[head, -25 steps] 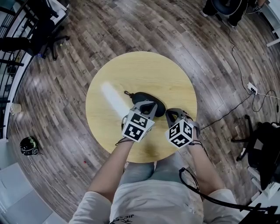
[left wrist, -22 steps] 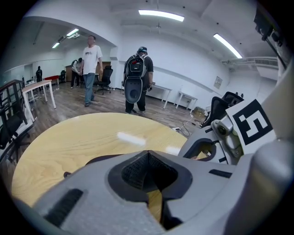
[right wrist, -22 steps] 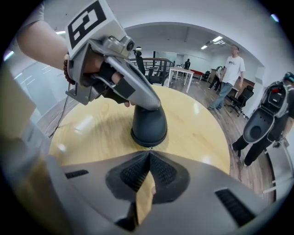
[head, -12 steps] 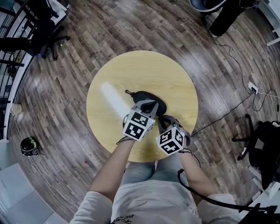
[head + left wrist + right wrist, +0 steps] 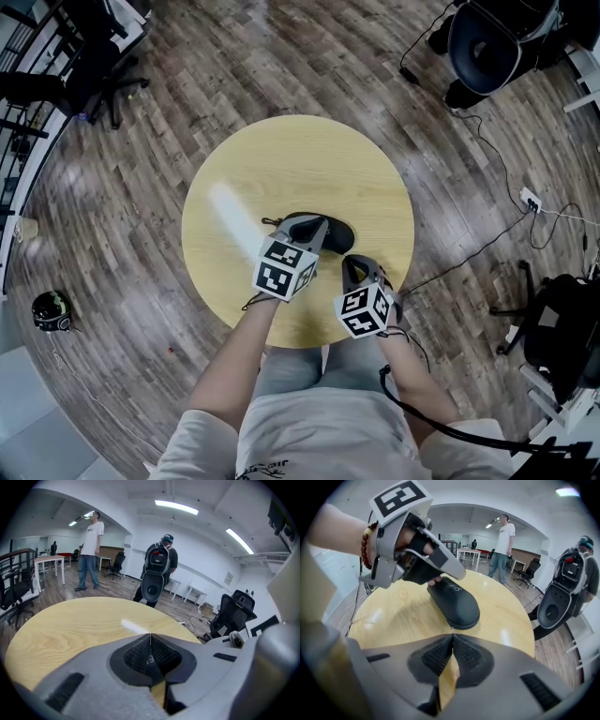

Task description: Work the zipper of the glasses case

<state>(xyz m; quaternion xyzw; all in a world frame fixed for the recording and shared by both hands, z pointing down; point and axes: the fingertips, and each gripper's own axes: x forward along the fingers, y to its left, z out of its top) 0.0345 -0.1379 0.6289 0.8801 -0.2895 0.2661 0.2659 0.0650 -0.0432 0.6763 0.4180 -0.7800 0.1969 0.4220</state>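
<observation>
Fingers [image 5: 136, 656] of your left gripper [image 5: 150, 634] are closed and empty above the glasses case [image 5: 457, 603]. Your right gripper [image 5: 452, 634] is also closed, its tips at the case's near end on the surface [image 5: 281, 159].

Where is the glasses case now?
In the head view, the glasses case lies on the round table, partly under the left gripper and just ahead of the right gripper.

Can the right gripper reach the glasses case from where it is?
Probably yes: the right gripper, jaws shut, points straight at the glasses case, with only a strip of table between. The left gripper sits over its far part.
</observation>
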